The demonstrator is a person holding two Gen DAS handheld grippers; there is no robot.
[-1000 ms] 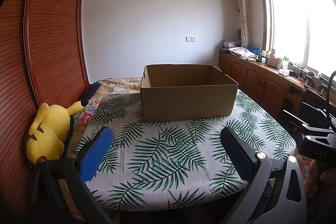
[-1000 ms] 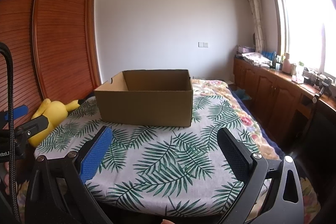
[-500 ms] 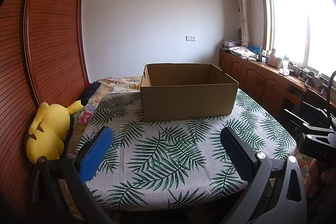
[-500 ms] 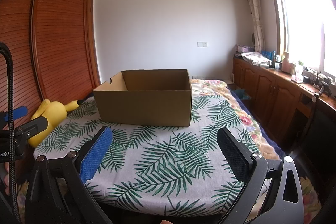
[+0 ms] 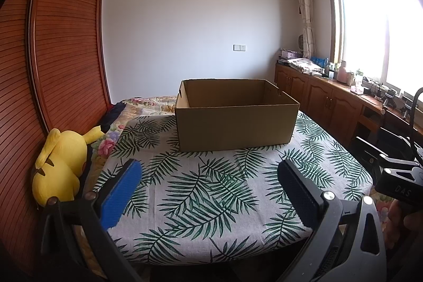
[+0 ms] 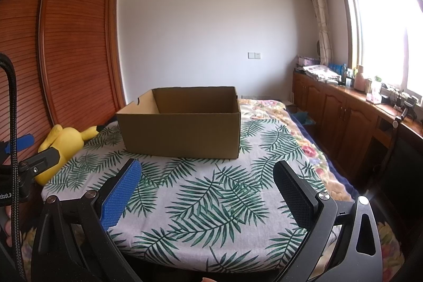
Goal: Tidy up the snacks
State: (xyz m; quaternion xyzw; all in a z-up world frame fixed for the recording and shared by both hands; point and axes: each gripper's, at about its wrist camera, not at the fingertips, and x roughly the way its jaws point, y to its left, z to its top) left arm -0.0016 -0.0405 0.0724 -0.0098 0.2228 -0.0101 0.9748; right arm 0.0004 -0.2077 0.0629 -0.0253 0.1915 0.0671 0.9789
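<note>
An open brown cardboard box (image 5: 235, 120) stands upright on the far half of a table covered with a palm-leaf cloth (image 5: 211, 192); it also shows in the right wrist view (image 6: 182, 128). Its floor is hidden by the walls. No snacks are in view. My left gripper (image 5: 208, 181) is open and empty above the table's near edge, well short of the box. My right gripper (image 6: 206, 179) is open and empty too, at a similar distance. Part of the right gripper shows at the right edge of the left wrist view (image 5: 396, 176).
A yellow plush toy (image 5: 60, 163) lies left of the table against a slatted wooden wardrobe (image 5: 53, 70). A floral bedspread (image 6: 277, 110) lies behind the table. A wooden cabinet (image 5: 330, 99) with clutter runs under the window at right.
Both views have shifted only slightly; the box sits a touch lower and nearer in the frames. Both grippers stay open and empty.
</note>
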